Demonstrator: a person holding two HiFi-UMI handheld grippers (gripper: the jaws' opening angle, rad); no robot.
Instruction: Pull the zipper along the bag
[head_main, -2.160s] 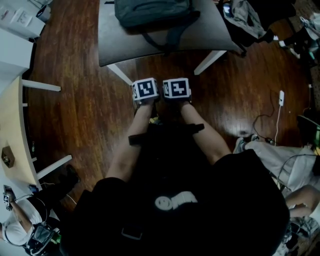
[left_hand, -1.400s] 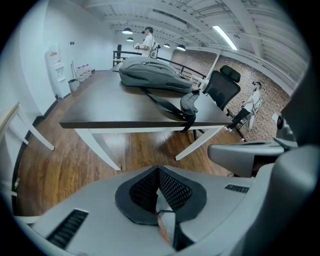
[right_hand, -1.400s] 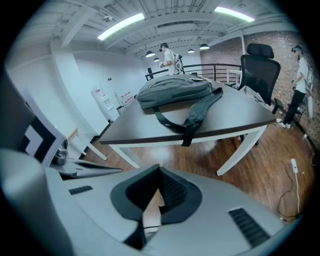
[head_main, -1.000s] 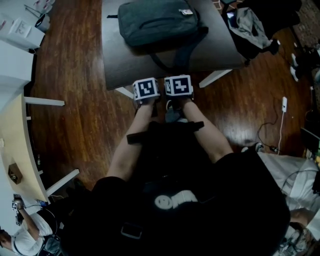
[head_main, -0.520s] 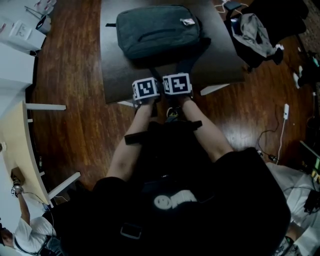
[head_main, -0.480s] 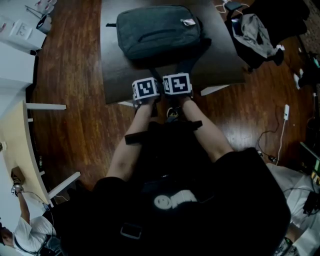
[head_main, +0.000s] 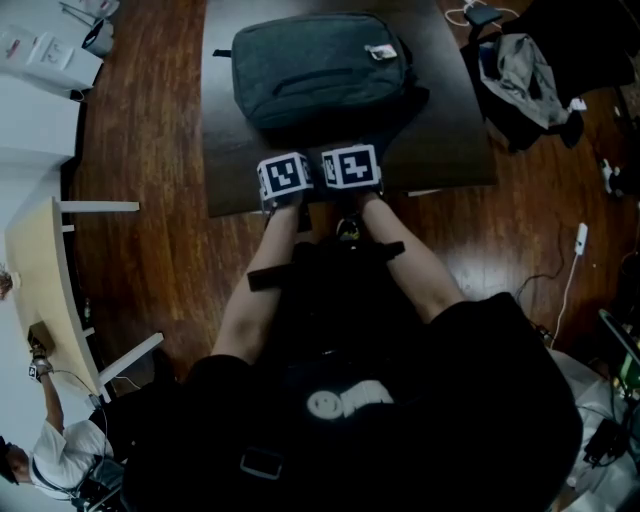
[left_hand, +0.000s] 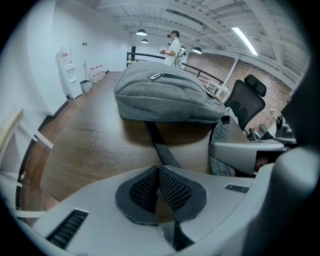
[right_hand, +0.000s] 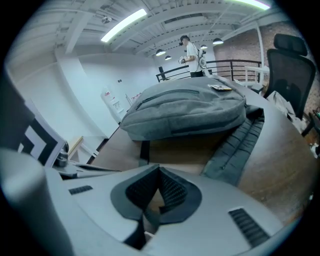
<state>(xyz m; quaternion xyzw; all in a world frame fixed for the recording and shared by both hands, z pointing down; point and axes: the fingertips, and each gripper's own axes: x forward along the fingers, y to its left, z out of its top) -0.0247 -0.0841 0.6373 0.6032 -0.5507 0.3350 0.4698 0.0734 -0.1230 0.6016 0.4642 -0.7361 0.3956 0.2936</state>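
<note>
Ahead, a soft grey bag (head_main: 318, 65) lies on the counter (head_main: 450, 140), just beyond the left gripper (left_hand: 159, 172) and right gripper (right_hand: 160, 175), both with jaws together and empty. Its cloth likely yields; pinch the small zipper pull (left_hand: 156, 76) while steadying the body.

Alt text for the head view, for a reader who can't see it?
From above, a person holds the left gripper and right gripper side by side at the near edge of a dark table, just short of a grey backpack lying flat on it. Neither gripper touches the backpack.
</note>
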